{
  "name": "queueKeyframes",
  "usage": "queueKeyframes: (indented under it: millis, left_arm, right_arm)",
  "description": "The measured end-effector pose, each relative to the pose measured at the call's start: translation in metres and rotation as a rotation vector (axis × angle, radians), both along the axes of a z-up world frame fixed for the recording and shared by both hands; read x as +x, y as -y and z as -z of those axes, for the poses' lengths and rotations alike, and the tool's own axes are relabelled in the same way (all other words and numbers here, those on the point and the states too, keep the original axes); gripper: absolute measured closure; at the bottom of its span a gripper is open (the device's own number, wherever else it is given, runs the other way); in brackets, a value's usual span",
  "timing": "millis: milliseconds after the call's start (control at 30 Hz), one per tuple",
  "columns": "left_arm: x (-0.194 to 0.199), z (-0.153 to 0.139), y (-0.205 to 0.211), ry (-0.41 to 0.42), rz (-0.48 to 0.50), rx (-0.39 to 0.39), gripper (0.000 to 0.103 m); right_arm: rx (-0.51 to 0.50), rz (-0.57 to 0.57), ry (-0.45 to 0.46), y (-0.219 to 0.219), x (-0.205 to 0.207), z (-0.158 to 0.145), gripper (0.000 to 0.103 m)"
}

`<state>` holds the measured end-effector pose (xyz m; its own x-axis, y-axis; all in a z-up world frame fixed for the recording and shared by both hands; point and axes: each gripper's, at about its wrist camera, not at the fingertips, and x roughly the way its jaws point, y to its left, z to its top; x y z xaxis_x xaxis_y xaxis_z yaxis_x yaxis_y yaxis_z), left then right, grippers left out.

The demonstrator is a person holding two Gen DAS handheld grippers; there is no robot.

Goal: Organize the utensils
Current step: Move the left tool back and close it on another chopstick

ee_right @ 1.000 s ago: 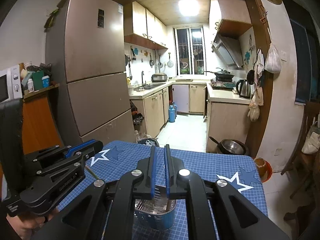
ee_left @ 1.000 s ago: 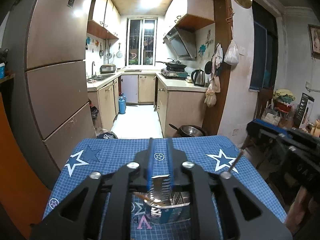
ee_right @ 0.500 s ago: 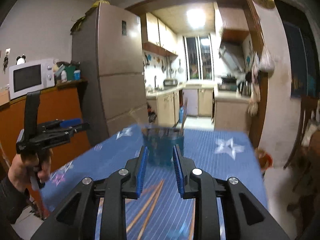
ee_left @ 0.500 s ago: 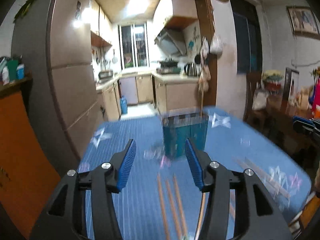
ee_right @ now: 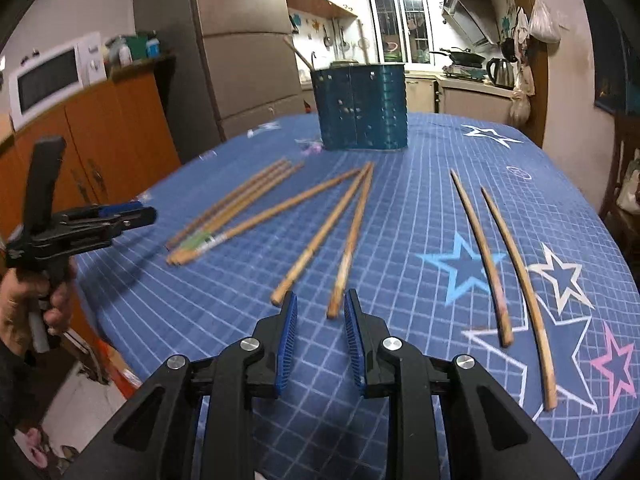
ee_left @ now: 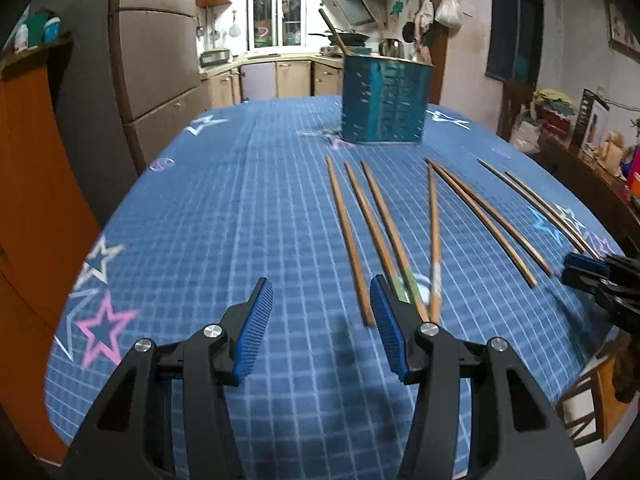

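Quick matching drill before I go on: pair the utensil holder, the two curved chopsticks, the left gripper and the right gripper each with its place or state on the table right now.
Things:
1. utensil holder
2. curved chopsticks
3. left gripper
4. right gripper

Places or states:
A. jaws set wide, nothing between them
B. upright at the far end of the table
C. lying flat on the star-printed cloth, far right of the right wrist view
D. jaws narrowly apart, empty, just short of the near ends of two straight chopsticks

Pairs: 1-B, 2-C, 3-A, 4-D
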<state>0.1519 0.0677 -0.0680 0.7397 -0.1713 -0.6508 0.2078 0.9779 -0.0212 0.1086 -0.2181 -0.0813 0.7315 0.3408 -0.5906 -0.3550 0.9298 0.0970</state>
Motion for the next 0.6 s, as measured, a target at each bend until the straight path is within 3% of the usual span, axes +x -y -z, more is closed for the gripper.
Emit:
queueKeyframes:
  millis: [233,367,433,600]
  left_arm:
    - [-0.005,0.012,0.012,-0.006,0.063,0.007,0.055]
    - [-0.003,0.02,0.018,-0.019,0.077,0.034,0.063]
    - [0.0,0.023,0.021,-0.025,0.079,0.039,0.075]
    - [-0.003,0.026,0.027,-0.003,0.077,0.046,0.076]
  right_arm:
    - [-0.029,0.02,-0.003,-0.009,0.006,0.009,0.077]
    - [-0.02,0.031,0.006,-0.006,0.009,0.009,0.081]
    - [-0.015,0.036,0.016,-0.004,0.009,0.009,0.082]
    - [-0.022,0.037,0.043,-0.006,0.006,0.012,0.082]
